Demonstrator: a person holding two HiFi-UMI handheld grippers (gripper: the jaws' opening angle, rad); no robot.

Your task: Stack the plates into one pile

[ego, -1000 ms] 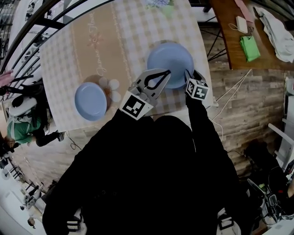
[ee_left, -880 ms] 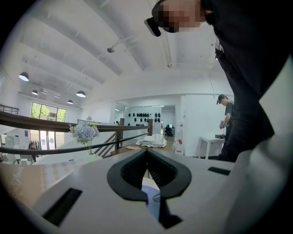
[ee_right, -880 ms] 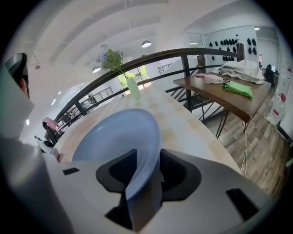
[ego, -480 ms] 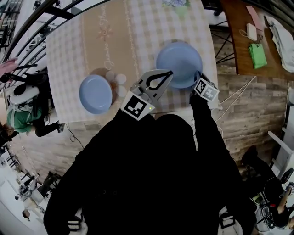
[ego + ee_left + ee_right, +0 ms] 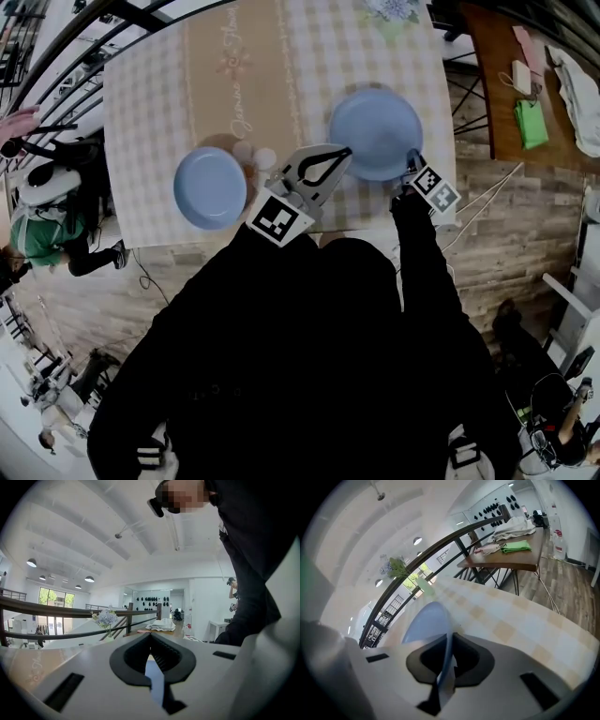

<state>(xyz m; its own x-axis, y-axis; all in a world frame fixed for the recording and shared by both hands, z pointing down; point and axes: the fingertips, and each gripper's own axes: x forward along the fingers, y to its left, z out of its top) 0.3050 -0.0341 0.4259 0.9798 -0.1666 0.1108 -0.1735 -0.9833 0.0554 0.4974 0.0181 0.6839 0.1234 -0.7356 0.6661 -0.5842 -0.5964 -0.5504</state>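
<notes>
The right gripper [image 5: 411, 160] was closing its jaws on the near rim of the large round blue plate [image 5: 375, 131], which lay on the checked tablecloth [image 5: 150, 103], likely to carry it toward the smaller blue plate [image 5: 209, 187]. The left gripper [image 5: 343, 150] hovered pinched together, empty.

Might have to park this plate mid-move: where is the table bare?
Bare: the checked tablecloth left of the small blue round plate, and the tan runner strip beyond it. Crowded: between that plate and the large blue round plate, where small white round pieces and the shut left gripper are. The right gripper is closing on the large plate's rim.
</notes>
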